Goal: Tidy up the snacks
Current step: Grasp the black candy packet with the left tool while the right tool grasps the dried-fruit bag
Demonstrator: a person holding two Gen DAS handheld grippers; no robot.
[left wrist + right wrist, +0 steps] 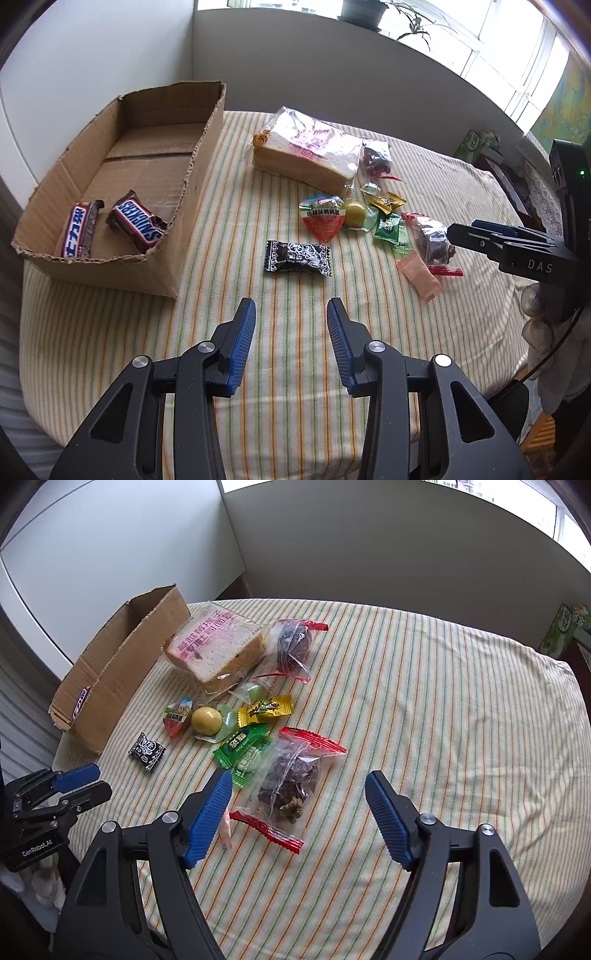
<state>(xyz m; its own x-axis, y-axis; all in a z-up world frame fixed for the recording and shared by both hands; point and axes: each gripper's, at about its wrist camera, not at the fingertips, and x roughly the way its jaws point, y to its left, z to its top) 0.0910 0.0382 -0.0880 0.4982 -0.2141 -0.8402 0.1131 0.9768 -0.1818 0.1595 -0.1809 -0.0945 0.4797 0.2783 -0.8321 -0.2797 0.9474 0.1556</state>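
A cardboard box at the left holds two Snickers bars; the box also shows in the right wrist view. Loose snacks lie on the striped cloth: a black packet, a bagged bread slice, a red-green packet, a yellow ball sweet, green packets, a yellow candy, a clear bag of dark nuts. My left gripper is open and empty, just short of the black packet. My right gripper is open and empty over the nut bag.
A second clear bag of dark fruit lies beside the bread. A pink sachet lies near the right gripper's fingers. A green box stands at the table's far right edge. White walls stand behind the table.
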